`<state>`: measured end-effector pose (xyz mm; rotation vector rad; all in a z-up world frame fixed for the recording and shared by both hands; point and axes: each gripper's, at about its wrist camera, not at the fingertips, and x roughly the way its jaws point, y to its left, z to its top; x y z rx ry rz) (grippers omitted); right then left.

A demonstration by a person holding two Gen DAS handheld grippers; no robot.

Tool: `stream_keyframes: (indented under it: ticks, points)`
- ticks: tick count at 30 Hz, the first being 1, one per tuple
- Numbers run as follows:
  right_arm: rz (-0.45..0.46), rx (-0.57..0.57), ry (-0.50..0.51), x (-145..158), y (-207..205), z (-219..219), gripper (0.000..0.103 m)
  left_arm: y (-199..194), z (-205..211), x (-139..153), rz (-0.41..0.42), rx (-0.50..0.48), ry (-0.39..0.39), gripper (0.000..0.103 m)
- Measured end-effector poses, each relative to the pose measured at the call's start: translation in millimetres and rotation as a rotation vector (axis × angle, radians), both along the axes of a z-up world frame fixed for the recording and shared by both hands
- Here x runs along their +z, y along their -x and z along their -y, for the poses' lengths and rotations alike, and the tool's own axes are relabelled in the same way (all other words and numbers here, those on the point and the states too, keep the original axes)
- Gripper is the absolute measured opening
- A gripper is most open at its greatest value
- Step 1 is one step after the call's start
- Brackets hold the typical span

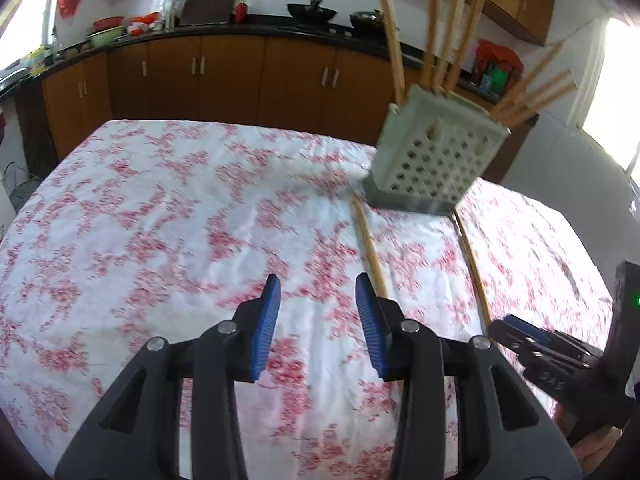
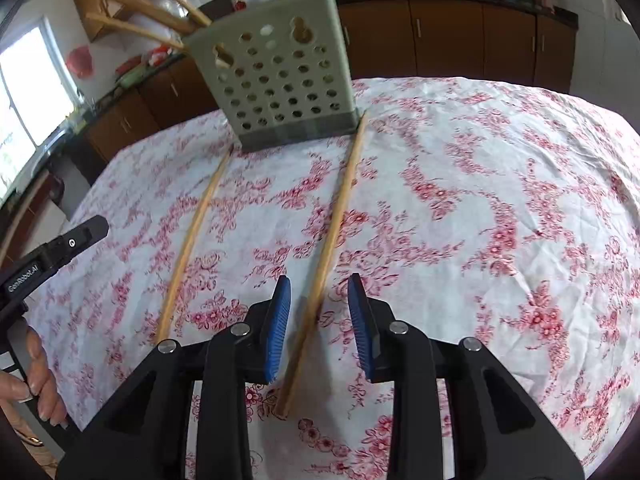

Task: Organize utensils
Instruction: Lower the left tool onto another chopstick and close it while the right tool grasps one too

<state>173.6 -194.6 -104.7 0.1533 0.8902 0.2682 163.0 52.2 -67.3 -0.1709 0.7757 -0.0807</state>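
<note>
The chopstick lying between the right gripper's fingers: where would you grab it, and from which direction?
Grip the chopstick near its close end, coming down from above. It lies flat on the tablecloth and runs lengthwise toward the holder, so the open right gripper already straddles it; its fingers would close across the thin shaft. Only the top and sides are exposed, so a sideways approach probably would not work.
</note>
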Motion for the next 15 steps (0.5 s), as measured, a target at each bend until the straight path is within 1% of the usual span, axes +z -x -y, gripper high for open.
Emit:
stream_keyframes:
  ticks: [1,2,3,8,11,13,14,15]
  points:
    - [0.009,-0.005,0.023,-1,-1,-3,0.024,0,5,-1,-0.005,-0.015,-0.004,0.04]
    - [0.013,-0.013,0.041,-3,0,-3,0.014,0,10,-3,-0.009,-0.028,-0.009,0.04]
    - [0.015,-0.02,0.048,-5,0,-2,0.009,0,16,-4,-0.015,-0.044,-0.014,0.04]
    - [0.002,-0.122,0.023,-6,-5,31,0.008,-6,44,-17,-0.071,-0.108,-0.023,0.038]
    - [-0.001,-0.149,0.012,-7,-3,47,0.008,-6,57,-27,-0.104,-0.132,-0.039,0.032]
    - [0.001,-0.149,0.014,-7,-1,51,0.008,-8,64,-35,-0.128,-0.136,-0.06,0.022]
    - [0.003,-0.148,0.017,-7,-1,51,0.008,-9,66,-38,-0.126,-0.128,-0.075,0.02]
    - [0.007,-0.145,0.025,-7,0,51,0.008,-9,68,-38,-0.125,-0.124,-0.094,0.015]
